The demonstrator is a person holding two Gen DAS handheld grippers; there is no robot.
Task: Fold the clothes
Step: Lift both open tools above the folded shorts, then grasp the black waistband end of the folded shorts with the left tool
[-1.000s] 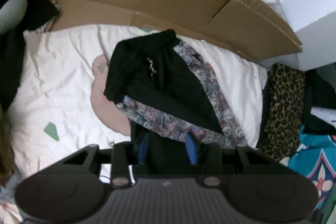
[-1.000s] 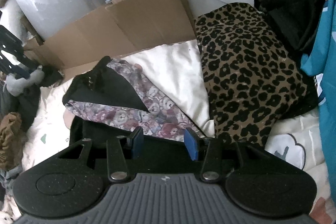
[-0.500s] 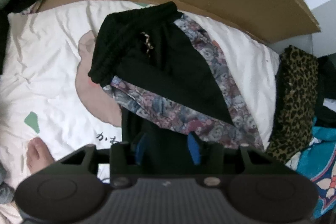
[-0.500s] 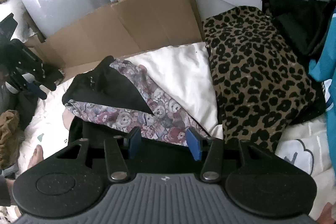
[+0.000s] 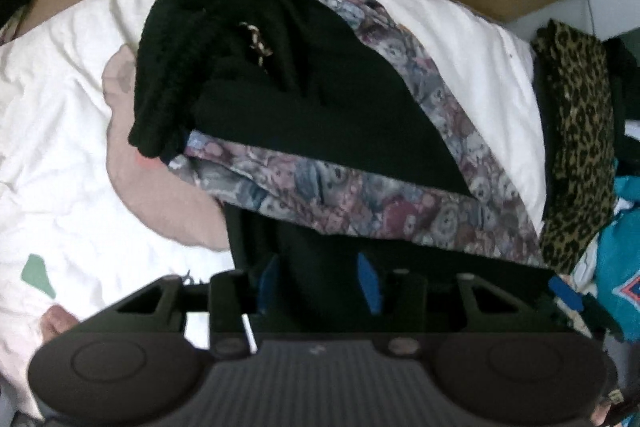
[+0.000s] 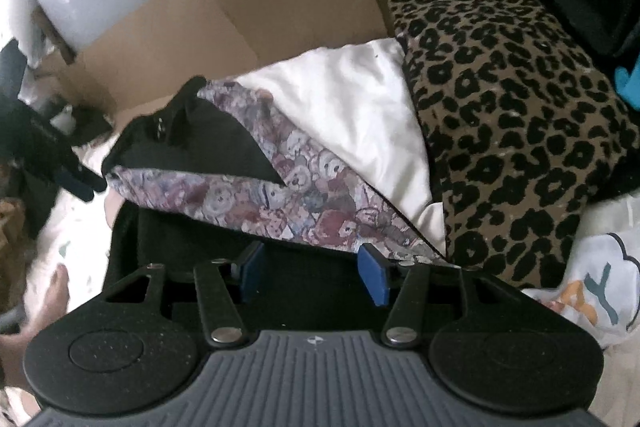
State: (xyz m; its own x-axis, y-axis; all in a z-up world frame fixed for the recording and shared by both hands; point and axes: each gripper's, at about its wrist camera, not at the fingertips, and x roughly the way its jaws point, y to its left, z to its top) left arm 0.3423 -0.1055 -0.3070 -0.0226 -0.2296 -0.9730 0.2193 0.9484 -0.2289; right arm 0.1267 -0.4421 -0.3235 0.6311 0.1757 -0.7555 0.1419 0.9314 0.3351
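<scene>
Centrally in the left wrist view, a black garment (image 5: pixel 320 99) with bear-print panels is seen lying partly folded on a white bed sheet (image 5: pixel 60 131), its ribbed waistband at the upper left and a black portion running down to the lower edge. The left tool (image 5: pixel 318 281) is held over that black portion with its blue pads standing apart on either side of the cloth; whether the cloth is pressed cannot be told. In the right wrist view, the right tool (image 6: pixel 314 275) is seen above the same black fabric at the bottom of the frame, its jaws opening and nothing gripped. A leopard-print garment (image 6: pixel 504 115) is laid at the right, and flattened cardboard (image 6: pixel 240 15) is propped behind the bed.
</scene>
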